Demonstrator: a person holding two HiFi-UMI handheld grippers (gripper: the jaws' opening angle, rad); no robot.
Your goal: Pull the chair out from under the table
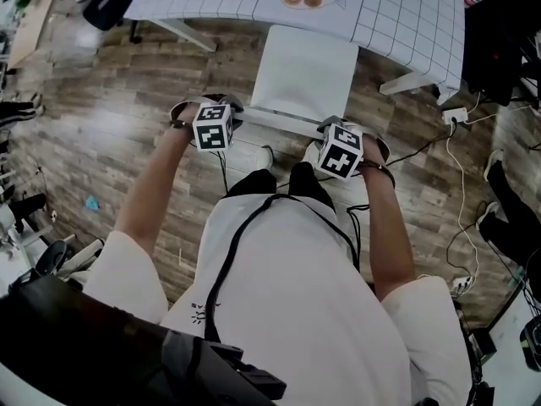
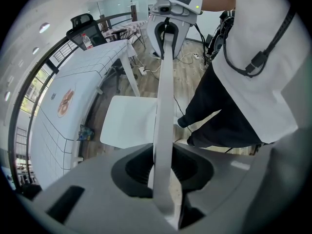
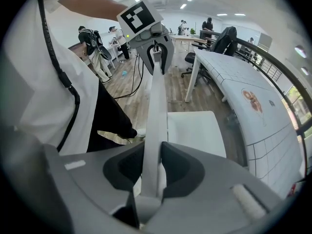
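Two hand-held grippers, left (image 1: 221, 118), right (image 1: 332, 138), pinch chair (image 1: 308, 70) back's top edge (seat nearly clear of table (image 1: 406, 24)).

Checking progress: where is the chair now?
Head view, centre: chair between person and gridded table, backrest in the fingers of left gripper and right gripper.

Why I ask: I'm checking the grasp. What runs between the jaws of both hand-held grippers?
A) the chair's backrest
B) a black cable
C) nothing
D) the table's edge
A: each gripper view shows the backrest of the white chair running between the jaws of the left hand-held gripper and the right hand-held gripper, pads against it.
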